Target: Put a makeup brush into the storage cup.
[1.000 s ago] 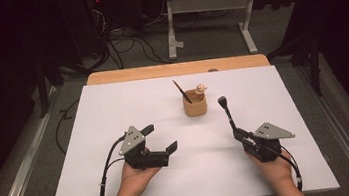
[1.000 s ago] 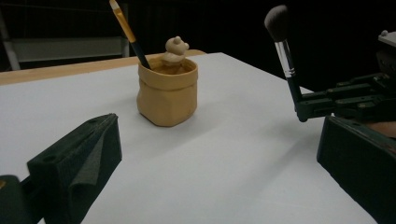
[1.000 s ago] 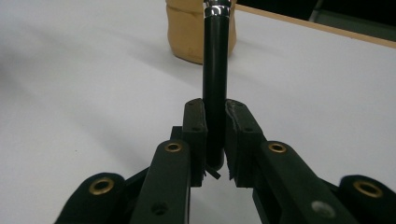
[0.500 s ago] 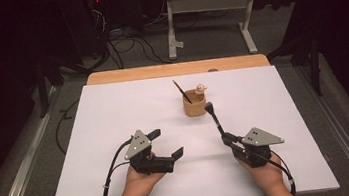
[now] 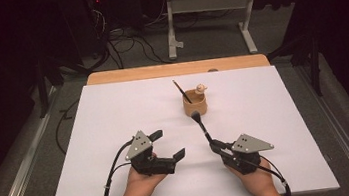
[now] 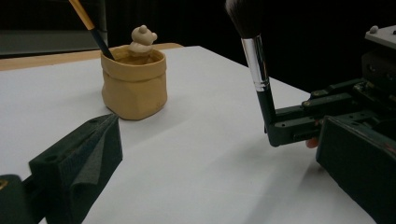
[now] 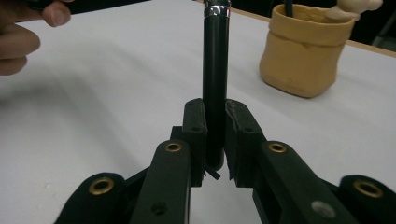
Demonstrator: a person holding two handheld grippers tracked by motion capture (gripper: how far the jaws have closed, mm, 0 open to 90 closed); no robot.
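black-handled makeup brush with silver ferrule [image 5: 200, 126] now nearer the tan sack-shaped cup [image 5: 195, 104], bristles up just short of its rim; carried leftward across the white bench [image 5: 285, 114]. pinched at handle base by right gripper [image 7: 215, 135]. left gripper [image 5: 167, 145] spread, idle. insertion likely next.

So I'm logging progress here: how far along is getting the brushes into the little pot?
Done: one thin brush already stands in the tan pot. In hand: the right gripper is shut on the black makeup brush, bristles up, near the pot. Left: tipping it into the pot and letting go. The left gripper is open with nothing between its jaws.
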